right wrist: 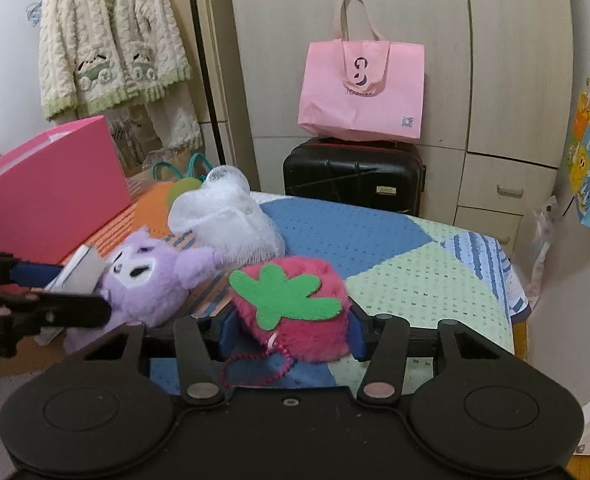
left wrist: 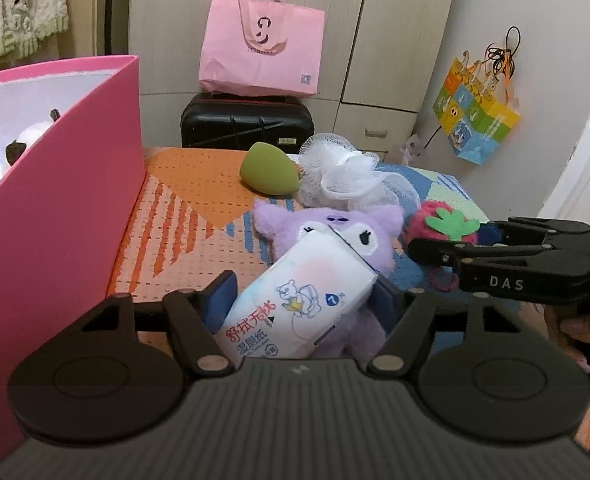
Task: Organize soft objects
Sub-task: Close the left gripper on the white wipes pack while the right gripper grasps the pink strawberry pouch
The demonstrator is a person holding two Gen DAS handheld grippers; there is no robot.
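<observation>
Two grippers, left gripper (left wrist: pixel 299 300) clamping wipes pack (left wrist: pixel 295 300) printed 舒拭无忧, right gripper (right wrist: pixel 291 332) squeezing strawberry plush (right wrist: pixel 295 308)

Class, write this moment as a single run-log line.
left gripper: shut on white wet-wipe pack | right gripper: shut on pink plush strawberry | pink box: open
</observation>
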